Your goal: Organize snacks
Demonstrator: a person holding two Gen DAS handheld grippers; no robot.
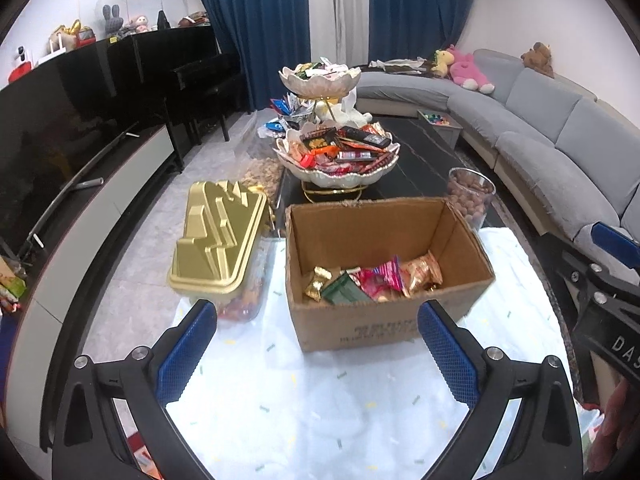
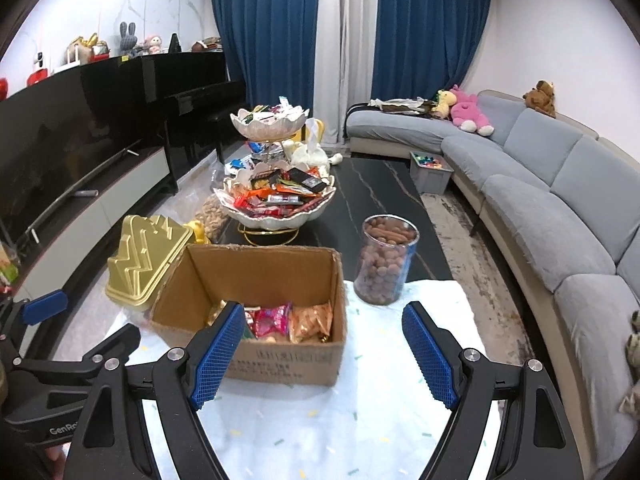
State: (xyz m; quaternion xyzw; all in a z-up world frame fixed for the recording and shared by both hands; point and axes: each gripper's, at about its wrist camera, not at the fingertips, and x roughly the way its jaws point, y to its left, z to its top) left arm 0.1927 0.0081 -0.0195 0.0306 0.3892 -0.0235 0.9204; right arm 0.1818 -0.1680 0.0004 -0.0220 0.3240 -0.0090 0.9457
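An open cardboard box (image 1: 384,320) (image 2: 280,360) stands on a white cloth (image 1: 320,408) (image 2: 360,420) and holds several wrapped snacks (image 1: 372,284) (image 2: 280,320). My left gripper (image 1: 318,354) hangs open just short of the box's near wall, with nothing between its blue pads. My right gripper (image 2: 324,356) is open and empty too, in front of the box's right corner. Behind the box, a two-tier shell-shaped stand (image 1: 336,152) (image 2: 276,196) is heaped with snacks. A clear tub with a gold lid (image 1: 216,240) (image 2: 144,264) sits left of the box.
A clear jar of brown nuts (image 1: 472,196) (image 2: 384,260) stands right of the box on the dark table. A bag of peanuts (image 1: 260,176) lies behind the gold lid. A grey bin (image 2: 430,176) sits far right, a grey sofa (image 2: 540,200) curves along the right, and a TV unit (image 1: 80,184) runs along the left.
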